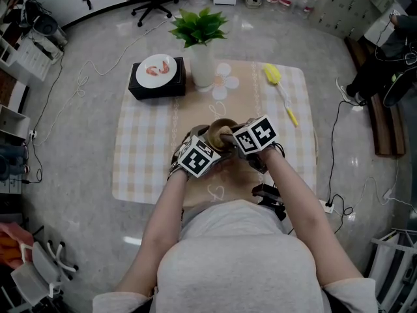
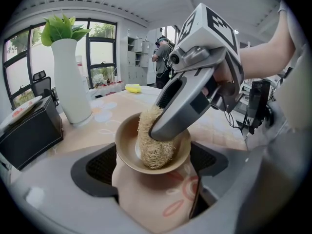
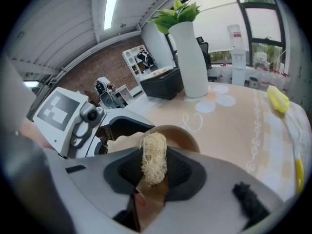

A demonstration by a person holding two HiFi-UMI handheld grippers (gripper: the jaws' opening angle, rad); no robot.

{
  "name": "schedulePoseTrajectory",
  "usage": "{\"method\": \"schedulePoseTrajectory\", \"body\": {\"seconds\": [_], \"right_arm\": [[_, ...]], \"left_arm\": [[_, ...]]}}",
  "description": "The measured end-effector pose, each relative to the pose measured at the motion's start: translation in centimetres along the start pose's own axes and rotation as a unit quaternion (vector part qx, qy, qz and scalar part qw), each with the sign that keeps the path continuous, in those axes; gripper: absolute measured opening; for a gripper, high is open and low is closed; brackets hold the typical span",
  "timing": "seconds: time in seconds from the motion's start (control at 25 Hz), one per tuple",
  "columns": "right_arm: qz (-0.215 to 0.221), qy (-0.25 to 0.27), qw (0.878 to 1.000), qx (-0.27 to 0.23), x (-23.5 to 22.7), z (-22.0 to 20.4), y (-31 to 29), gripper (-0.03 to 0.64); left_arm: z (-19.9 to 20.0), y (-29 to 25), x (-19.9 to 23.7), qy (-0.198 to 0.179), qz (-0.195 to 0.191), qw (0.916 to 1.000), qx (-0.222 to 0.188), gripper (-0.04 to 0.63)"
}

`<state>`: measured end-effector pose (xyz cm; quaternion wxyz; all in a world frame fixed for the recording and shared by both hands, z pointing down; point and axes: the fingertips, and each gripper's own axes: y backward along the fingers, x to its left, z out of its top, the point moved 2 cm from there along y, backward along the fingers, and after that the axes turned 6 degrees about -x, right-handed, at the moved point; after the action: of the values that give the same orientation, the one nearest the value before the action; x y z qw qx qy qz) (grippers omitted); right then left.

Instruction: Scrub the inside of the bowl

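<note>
Open checked cloth [image 1: 150, 168] is lying either side of the work, with the vase [image 1: 202, 64] and yellow brush [image 1: 273, 77] well apart at the far edge. Both grippers are angling downward. The left gripper [image 2: 153, 165] is clamping the tan bowl [image 2: 127, 150] at mid-cloth, and the right gripper [image 3: 153, 172] is pinching a straw-coloured loofah [image 2: 151, 152] inside it.

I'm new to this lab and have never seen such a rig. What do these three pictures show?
A person holds a hand-held gripper in each hand. One picture comes from a camera on the person's head, looking down. The other two come from cameras riding on the grippers. The left gripper holds a tan bowl between its jaws. The right gripper grips a loofah scrubber and presses it inside the bowl. On the checked cloth are a white vase, a black box carrying a plate, and a yellow brush.
</note>
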<state>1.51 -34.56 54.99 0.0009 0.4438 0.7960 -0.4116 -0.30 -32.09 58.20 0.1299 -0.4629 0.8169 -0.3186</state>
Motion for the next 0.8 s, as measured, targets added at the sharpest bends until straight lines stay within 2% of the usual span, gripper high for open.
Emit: {"method": "schedulePoseTrajectory", "body": {"seconds": [0.4, 0.52, 0.64, 0.8], "right_arm": [[-0.026, -0.072, 0.993, -0.095, -1.7, 1.1, 0.8, 0.104], [-0.021, -0.078, 0.991, -0.111, -1.8, 1.7, 1.3, 0.104], [-0.009, -0.077, 0.989, -0.124, -1.5, 2.4, 1.8, 0.104], [-0.023, -0.071, 0.990, -0.121, -1.7, 2.3, 2.8, 0.104]], "left_arm": [[0.0, -0.1, 0.1, 0.004, 0.007, 1.0000, -0.005, 0.488], [0.2, 0.2, 0.3, 0.007, 0.015, 0.9998, -0.015, 0.500], [0.9, 0.5, 0.9, 0.008, 0.027, 0.9988, -0.041, 0.538], [1.8, 1.3, 0.5, 0.000, 0.020, 0.9981, -0.059, 0.545]]}}
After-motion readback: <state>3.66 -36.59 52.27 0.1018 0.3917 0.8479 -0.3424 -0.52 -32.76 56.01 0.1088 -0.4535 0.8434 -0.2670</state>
